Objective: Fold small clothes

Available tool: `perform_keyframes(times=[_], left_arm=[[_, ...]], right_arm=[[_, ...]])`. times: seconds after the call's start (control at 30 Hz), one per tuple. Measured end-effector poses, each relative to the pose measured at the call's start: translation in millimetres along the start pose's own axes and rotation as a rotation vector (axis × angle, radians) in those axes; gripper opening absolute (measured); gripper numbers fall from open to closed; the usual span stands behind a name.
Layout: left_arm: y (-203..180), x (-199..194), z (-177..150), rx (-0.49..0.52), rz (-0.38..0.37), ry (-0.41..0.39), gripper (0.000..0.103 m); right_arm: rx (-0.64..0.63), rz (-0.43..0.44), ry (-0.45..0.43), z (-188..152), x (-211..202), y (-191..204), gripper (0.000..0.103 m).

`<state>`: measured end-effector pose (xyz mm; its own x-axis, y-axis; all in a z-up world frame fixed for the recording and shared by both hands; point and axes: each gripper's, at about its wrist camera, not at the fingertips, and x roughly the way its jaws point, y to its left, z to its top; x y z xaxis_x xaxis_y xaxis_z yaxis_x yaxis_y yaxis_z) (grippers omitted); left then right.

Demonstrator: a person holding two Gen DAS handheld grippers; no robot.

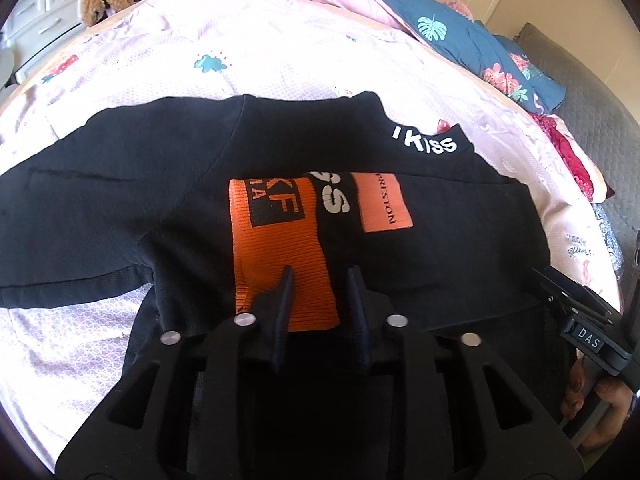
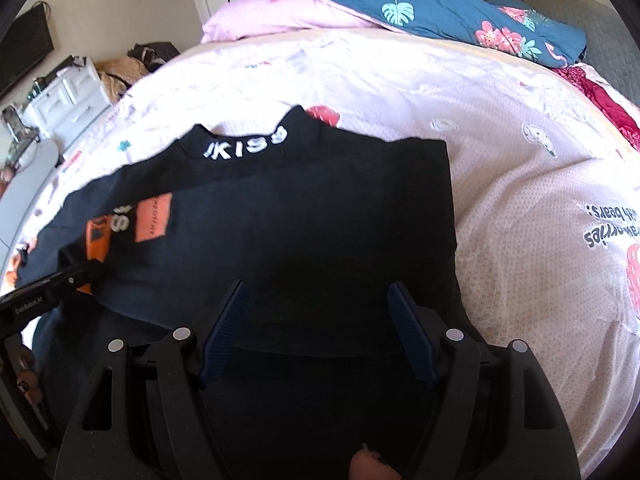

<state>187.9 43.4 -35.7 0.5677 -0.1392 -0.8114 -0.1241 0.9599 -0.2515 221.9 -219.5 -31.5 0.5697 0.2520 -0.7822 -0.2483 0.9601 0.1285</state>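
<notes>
A black long-sleeved top (image 1: 160, 200) lies spread on the bed, its collar (image 1: 424, 142) lettered in white and pointing away from me. One sleeve is folded across the chest, and its orange ribbed cuff (image 1: 276, 256) lies beside an orange patch (image 1: 384, 204). My left gripper (image 1: 319, 274) hovers low over that cuff with a narrow gap between its jaws; the pads are not pressing the cloth. My right gripper (image 2: 317, 286) stands wide open above the top's (image 2: 320, 208) near right part, with only flat black fabric beneath it. The left gripper's tip (image 2: 76, 276) shows at the cuff (image 2: 96, 240).
The bed has a pale pink printed sheet (image 2: 520, 184). A blue floral duvet (image 2: 460, 16) and pink bedding (image 2: 256, 20) are piled at the far side. White drawers (image 2: 68, 96) stand beyond the left edge and a grey headboard (image 1: 592, 112) on the right. A hand (image 1: 600, 412) holds the right gripper.
</notes>
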Motion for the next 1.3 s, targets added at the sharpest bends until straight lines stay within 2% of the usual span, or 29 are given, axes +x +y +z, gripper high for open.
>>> perform_keyframes(times=[0.03, 0.1, 0.2, 0.27, 0.33, 0.4, 0.5, 0.63, 0.8, 1.07, 1.3], left_arm=[[-1.2, -2.8, 0.6, 0.005, 0.001, -0.007, 0.029], [-3.0, -6.8, 1.9, 0.009, 0.005, -0.020, 0.033], [-3.1, -9.7, 3.4, -0.002, 0.007, -0.034, 0.048], [-2.5, -9.8, 4.3, -0.005, 0.008, -0.037, 0.054], [-2.8, -12.9, 4.7, -0.004, 0.015, -0.047, 0.066], [-2.9, -16.1, 5.5, -0.004, 0.016, -0.057, 0.072], [-1.1, -21.9, 6.6, -0.011, 0.036, -0.082, 0.094], [3.8, -27.1, 7.4, -0.021, 0.070, -0.099, 0.094], [10.8, -35.3, 5.2, -0.046, 0.078, -0.107, 0.094], [25.3, -50.2, 1.4, -0.064, 0.138, -0.120, 0.094], [48.9, -62.3, 3.5, -0.132, 0.158, -0.142, 0.094]], right_arm=[[0.000, 0.005, -0.010, 0.7, -2.4, 0.3, 0.074], [0.001, 0.014, -0.037, 2.8, -8.3, 1.2, 0.084], [0.010, 0.037, -0.064, 4.6, -15.9, 1.6, 0.087], [0.014, 0.049, -0.082, 5.6, -20.3, 2.5, 0.093], [0.016, 0.051, -0.106, 6.6, -25.0, 3.2, 0.094], [0.017, 0.061, -0.145, 8.4, -32.3, 4.0, 0.098], [0.026, 0.075, -0.186, 10.3, -40.9, 4.9, 0.098], [0.038, 0.093, -0.211, 11.4, -46.3, 8.6, 0.098], [0.012, 0.091, -0.231, 11.4, -50.7, 20.3, 0.098], [-0.072, 0.083, -0.254, 7.7, -55.5, 49.6, 0.098], [-0.140, 0.100, -0.249, 0.3, -55.0, 77.4, 0.098]])
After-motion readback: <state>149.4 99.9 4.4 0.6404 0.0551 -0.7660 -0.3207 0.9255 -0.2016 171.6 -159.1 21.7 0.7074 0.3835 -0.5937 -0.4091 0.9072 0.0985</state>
